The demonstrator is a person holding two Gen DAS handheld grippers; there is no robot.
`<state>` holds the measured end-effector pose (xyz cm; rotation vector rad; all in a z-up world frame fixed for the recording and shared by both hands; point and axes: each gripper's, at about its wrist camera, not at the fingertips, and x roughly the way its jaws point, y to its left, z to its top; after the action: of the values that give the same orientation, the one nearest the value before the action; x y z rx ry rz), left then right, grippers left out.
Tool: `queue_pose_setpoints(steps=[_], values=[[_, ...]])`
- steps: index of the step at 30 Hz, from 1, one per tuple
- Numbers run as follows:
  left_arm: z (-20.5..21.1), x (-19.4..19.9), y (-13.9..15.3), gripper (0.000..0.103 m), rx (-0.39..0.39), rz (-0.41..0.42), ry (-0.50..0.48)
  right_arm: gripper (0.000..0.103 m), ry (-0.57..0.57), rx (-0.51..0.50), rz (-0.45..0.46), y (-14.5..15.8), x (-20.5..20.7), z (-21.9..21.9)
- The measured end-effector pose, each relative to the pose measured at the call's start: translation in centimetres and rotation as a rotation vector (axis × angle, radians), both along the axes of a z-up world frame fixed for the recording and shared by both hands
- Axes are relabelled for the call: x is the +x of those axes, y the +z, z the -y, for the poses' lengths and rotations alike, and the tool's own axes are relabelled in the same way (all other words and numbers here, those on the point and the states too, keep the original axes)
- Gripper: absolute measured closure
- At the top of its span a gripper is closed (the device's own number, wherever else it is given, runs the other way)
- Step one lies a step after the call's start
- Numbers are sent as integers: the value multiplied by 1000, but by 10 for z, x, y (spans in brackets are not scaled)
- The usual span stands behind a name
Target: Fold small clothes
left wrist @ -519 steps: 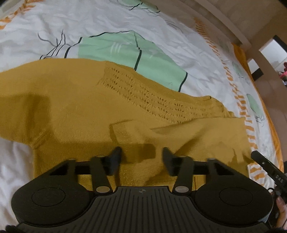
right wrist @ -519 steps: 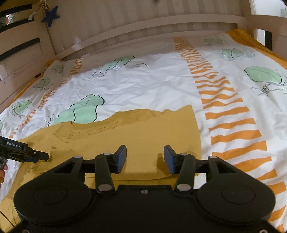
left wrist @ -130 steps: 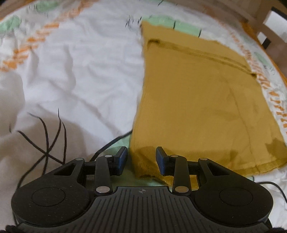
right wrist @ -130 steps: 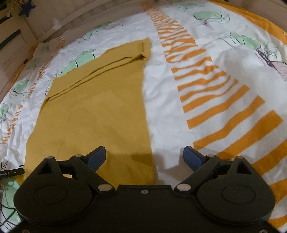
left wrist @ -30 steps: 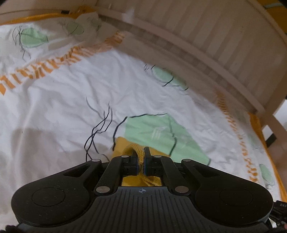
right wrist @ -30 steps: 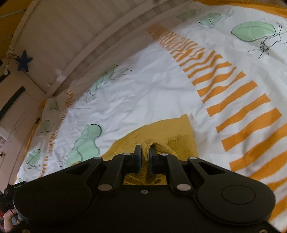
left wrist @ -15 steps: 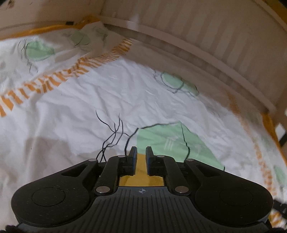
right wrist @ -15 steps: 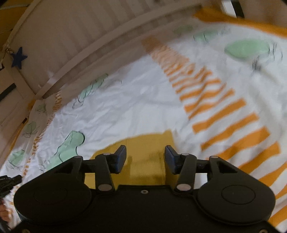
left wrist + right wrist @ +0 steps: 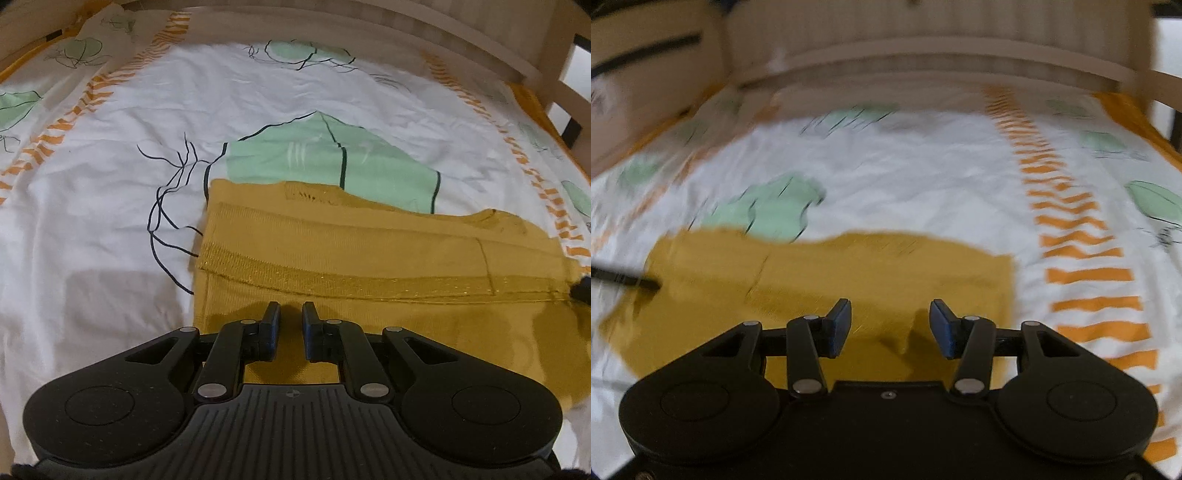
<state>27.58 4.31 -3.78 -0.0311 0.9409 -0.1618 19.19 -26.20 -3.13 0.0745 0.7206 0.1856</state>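
A mustard-yellow knit garment (image 9: 369,251) lies folded over on the bed, its hem band running across the upper layer. My left gripper (image 9: 290,325) hovers just above its near left part, jaws a small gap apart and empty. In the right wrist view the same garment (image 9: 849,277) lies flat. My right gripper (image 9: 889,325) is open and empty above its near right part. The tip of the other gripper (image 9: 624,278) shows at the garment's left edge.
The bed sheet (image 9: 110,177) is white with green leaf prints and orange stripes (image 9: 1082,236). A wooden bed rail (image 9: 369,33) runs along the far side, with a post (image 9: 554,55) at the right.
Both grippers have let go of the garment's edge, opened and drawn back. The folded-over layer now lies flat on the garment.
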Motion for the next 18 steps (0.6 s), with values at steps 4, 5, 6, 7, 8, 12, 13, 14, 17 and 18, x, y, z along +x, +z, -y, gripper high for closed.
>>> queue_pose_setpoints(steps=[4, 5, 6, 7, 8, 12, 13, 14, 17, 18], values=[[-4, 7, -7, 91, -24, 14, 27, 47, 41, -50, -32, -12, -1, -14], [-3, 9, -8, 91, -24, 21, 28, 47, 39, -56, -36, -14, -2, -15], [-2, 11, -10, 91, -26, 29, 28, 47, 38, -60, -38, -15, -2, -15], [-2, 13, -11, 91, -28, 35, 31, 47, 35, -62, -41, -16, -2, -15], [-2, 13, -12, 91, -31, 40, 32, 47, 33, -60, -40, -15, -4, -15], [-3, 13, -15, 91, -45, 65, 32, 47, 38, -89, -47, -15, -8, -18], [-4, 13, -16, 91, -49, 68, 35, 47, 39, -95, -45, -14, -9, -20], [-4, 14, -16, 91, -56, 69, 38, 47, 45, -93, -46, -12, -10, -21], [-5, 14, -16, 91, -69, 73, 45, 47, 65, -76, -70, -9, -13, -26], [-5, 15, -17, 91, -69, 76, 44, 47, 69, -81, -78, -10, -13, -29]])
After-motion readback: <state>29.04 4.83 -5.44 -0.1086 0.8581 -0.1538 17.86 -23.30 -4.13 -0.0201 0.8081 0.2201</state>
